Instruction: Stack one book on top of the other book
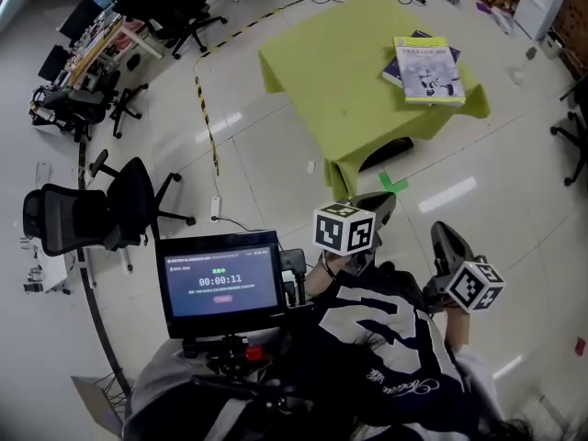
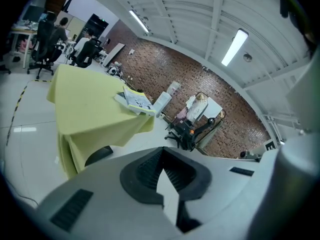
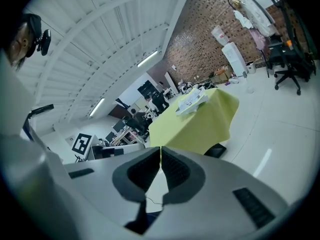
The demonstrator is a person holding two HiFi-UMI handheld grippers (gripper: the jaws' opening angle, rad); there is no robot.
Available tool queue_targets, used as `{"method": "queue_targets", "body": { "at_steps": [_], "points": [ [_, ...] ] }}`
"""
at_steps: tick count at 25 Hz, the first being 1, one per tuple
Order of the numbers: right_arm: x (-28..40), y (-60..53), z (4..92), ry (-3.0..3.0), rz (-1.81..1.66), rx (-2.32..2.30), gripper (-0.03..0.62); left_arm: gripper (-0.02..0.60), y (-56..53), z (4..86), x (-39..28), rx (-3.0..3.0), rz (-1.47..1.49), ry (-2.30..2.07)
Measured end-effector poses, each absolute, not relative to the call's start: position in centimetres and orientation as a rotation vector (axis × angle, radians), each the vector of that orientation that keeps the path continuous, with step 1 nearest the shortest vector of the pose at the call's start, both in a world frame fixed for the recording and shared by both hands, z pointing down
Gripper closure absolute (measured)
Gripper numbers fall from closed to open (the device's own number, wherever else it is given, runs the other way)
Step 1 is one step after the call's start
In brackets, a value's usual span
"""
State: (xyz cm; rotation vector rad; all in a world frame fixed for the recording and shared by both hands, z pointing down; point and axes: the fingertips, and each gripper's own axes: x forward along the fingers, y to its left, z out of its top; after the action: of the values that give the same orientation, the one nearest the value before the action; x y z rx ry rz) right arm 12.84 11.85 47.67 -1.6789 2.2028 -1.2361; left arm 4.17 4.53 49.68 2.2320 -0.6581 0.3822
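Two books lie stacked near the far right corner of the table (image 1: pixel 331 72) with the yellow-green cloth. The top book (image 1: pixel 427 70) has a yellow and white cover; a dark blue book (image 1: pixel 392 73) peeks out beneath it. My left gripper (image 1: pixel 379 206) and right gripper (image 1: pixel 445 235) are held close to my body, well short of the table, both shut with nothing between the jaws. In the left gripper view the shut left gripper (image 2: pixel 162 151) faces the table, with the books (image 2: pixel 136 100) far off. The right gripper (image 3: pixel 160 151) also sees the stack (image 3: pixel 192 100) at a distance.
A screen (image 1: pixel 223 280) is mounted in front of my chest. Black office chairs (image 1: pixel 101 209) stand at the left, and black-yellow tape (image 1: pixel 207 118) runs along the floor. A dark base (image 1: pixel 386 152) shows under the cloth. A white unit (image 1: pixel 540 3) stands far right.
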Motion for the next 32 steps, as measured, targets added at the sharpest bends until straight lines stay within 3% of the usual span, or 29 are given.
{"method": "queue_targets", "body": {
  "at_steps": [10,32],
  "points": [
    [9.4,16.5,49.4,2.404,-1.270,-1.478,0.597,0.577,11.9,50.8,3.1,2.203,0.398,-0.741],
    [8.4,17.1,48.8,2.565,-1.193,-1.375,0.600,0.577,12.0,49.3,1.3,2.230,0.340,-0.879]
  ]
}}
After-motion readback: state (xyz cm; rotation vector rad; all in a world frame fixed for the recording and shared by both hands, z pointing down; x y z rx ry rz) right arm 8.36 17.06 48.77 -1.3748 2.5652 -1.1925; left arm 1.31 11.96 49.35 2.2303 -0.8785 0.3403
